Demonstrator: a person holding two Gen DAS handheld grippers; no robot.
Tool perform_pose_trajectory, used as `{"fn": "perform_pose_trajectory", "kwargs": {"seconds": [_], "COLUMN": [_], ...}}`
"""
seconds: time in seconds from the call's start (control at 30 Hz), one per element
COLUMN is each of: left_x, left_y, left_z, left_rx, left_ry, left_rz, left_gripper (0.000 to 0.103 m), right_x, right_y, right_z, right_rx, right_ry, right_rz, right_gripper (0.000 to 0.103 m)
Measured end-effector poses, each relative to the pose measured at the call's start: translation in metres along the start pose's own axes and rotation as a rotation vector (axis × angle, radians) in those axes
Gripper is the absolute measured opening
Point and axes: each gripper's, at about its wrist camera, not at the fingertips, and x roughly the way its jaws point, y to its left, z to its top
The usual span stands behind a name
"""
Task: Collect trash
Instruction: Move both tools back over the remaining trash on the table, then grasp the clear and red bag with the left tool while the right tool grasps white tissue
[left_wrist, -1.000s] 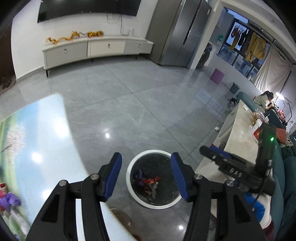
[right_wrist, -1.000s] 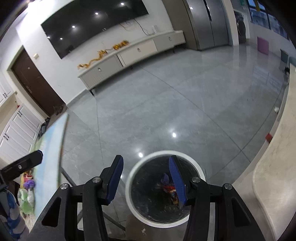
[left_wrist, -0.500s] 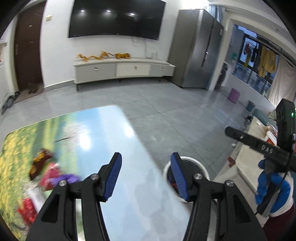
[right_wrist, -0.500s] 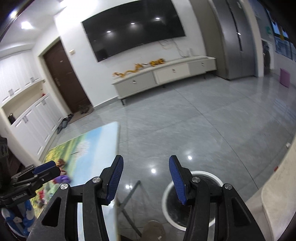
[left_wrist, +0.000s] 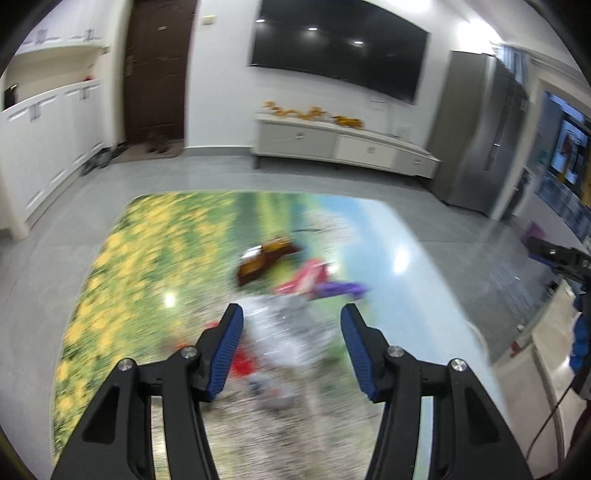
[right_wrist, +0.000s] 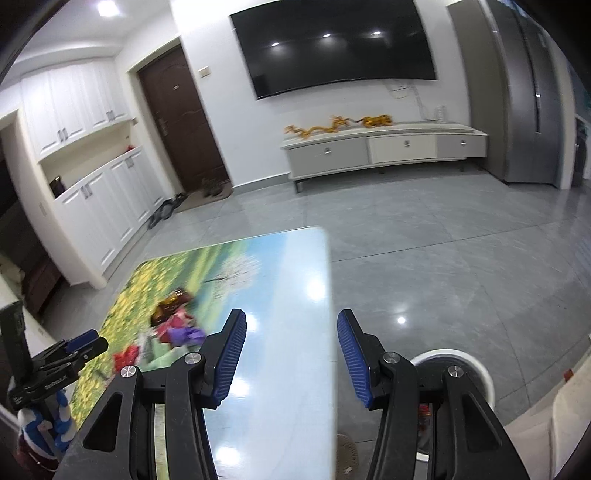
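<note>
My left gripper (left_wrist: 291, 350) hung over the table (left_wrist: 391, 236) with its jaws spread wide and nothing between them. Right under it lay the trash: a silvery-white wrapper (left_wrist: 280, 332) directly in line with the gap, a red wrapper (left_wrist: 243, 363) by the left finger, and farther off a brown packet (left_wrist: 264, 258), a pink-red wrapper (left_wrist: 308, 277) and a purple wrapper (left_wrist: 340, 288) bunched close together. That view was smeared with motion, so I couldn't say exactly where one piece ended and the next began.

My right gripper (right_wrist: 291, 350) was also wide open and empty, parked above the bare blue end of the table, well apart from the pile. From that side I could see the same cluster near the left gripper (right_wrist: 83, 341), the brown packet (right_wrist: 171, 304) on the far side. The trash bin (right_wrist: 476, 369) sat on the floor off the table's right edge, partly hidden behind the right finger, with what looked like some litter inside.

I judged this to be the reach phase of another pick, with a fair heap left on the table. The next move called for steadying the left side, dropping its fingers astride the silvery wrapper and closing gently; crinkly film slips easily. Then it would be a carry across to the bin.
</note>
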Motion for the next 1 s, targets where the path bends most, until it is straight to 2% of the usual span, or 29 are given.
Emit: {"fn": "perform_pose_trajectory", "kwargs": {"seconds": [0.1,0.23,0.4,0.5,0.7,0.9,1.0], "left_x": [0.003,0.011,0.022,0.029,0.037,0.041,0.043], "left_y": [0.034,0.061,0.068,0.072,0.075,0.075,0.074], "left_z": [-0.016,-0.036,-0.055,-0.058,-0.060,-0.064,-0.065], "left_rx": [-0.034,-0.069,-0.061,-0.063,-0.068,-0.070,-0.066], "left_ry": [0.021,0.065,0.105,0.114,0.126,0.127,0.131], "left_rz": [0.053,0.085,0.104,0.104,0.095,0.081,0.080], "left_gripper": [0.053,0.053,0.053,0.053,0.052,0.051,0.048], "right_x": [0.021,0.063,0.114,0.136,0.154,0.165,0.170], "right_y": [0.024,0.054,0.086,0.100,0.119,0.125,0.129], "right_z": [-0.005,-0.023,-0.051,-0.063,-0.070,-0.078,-0.080], "right_rx": [-0.019,-0.055,-0.100,-0.136,-0.194,-0.246,-0.266], "right_ry": [0.048,0.152,0.292,0.345,0.395,0.432,0.443], "right_rz": [0.031,0.077,0.113,0.117,0.140,0.121,0.118], "right_gripper": [0.049,0.049,0.049,0.049,0.049,0.048,0.043]}}
